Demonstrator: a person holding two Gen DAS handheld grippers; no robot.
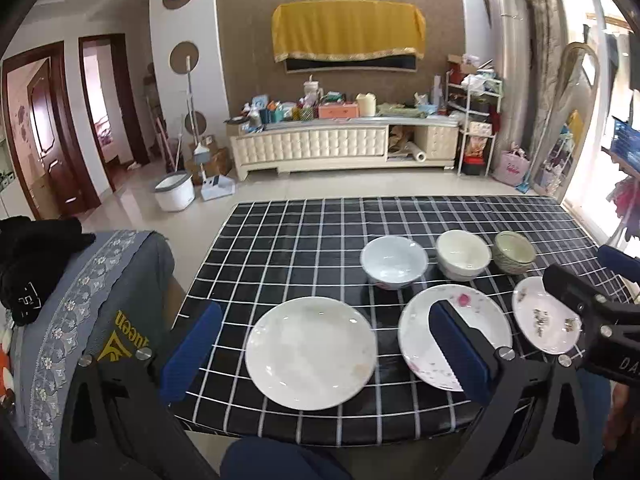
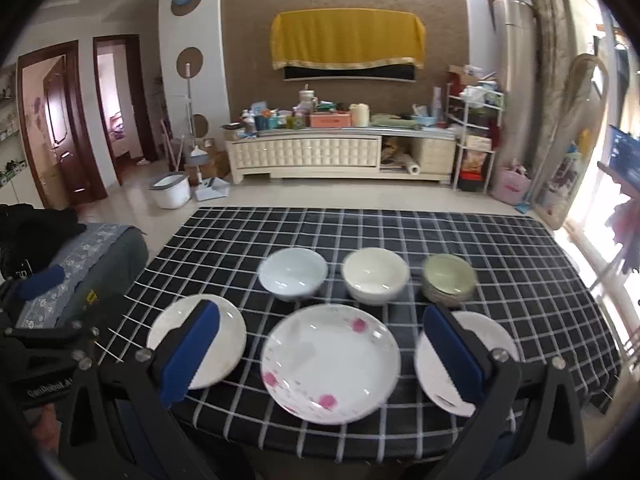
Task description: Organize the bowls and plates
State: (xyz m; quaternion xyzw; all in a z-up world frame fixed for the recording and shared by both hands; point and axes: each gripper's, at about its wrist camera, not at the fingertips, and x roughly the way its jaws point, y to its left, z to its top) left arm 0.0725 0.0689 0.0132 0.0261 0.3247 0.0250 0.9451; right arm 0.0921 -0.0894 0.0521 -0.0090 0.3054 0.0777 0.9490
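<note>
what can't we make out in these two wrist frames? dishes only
- Left wrist view: the pink-flowered plate is partly covered by the left gripper's own finger.
- Left wrist view: the small plate is partly hidden by the right gripper.
- Right wrist view: the plain plate and small plate are each overlapped by a finger.
- Green bowl: outside pattern too small, both views.

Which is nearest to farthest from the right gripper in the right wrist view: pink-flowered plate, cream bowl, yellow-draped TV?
1. Pink-flowered plate, directly between the right gripper's open fingers.
2. Cream bowl, behind the plate, slightly right.
3. Yellow-draped TV, on the far wall.
</note>
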